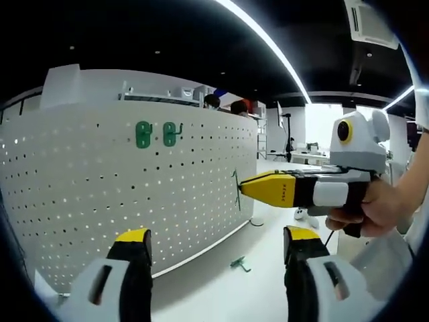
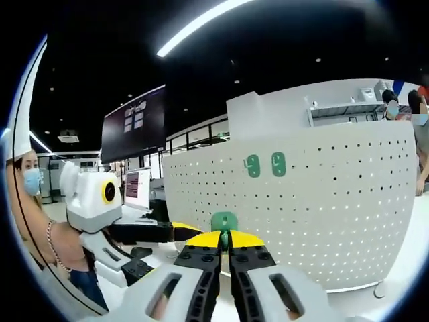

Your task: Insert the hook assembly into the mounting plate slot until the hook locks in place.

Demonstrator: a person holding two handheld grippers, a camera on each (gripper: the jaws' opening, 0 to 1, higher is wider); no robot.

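Our right gripper point(image 2: 224, 249) is pinching a green hook point(image 2: 224, 221); our left gripper point(image 1: 209, 245) is spread. Next we're pushing it into the pegboard point(image 2: 322, 201).

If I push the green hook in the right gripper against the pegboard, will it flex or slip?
The green hook looks like thin moulded plastic, so probably light and fairly stiff. The right gripper pinches only its lower edge, so it may pivot when pressed on the pegboard. Its thin prong might bend.
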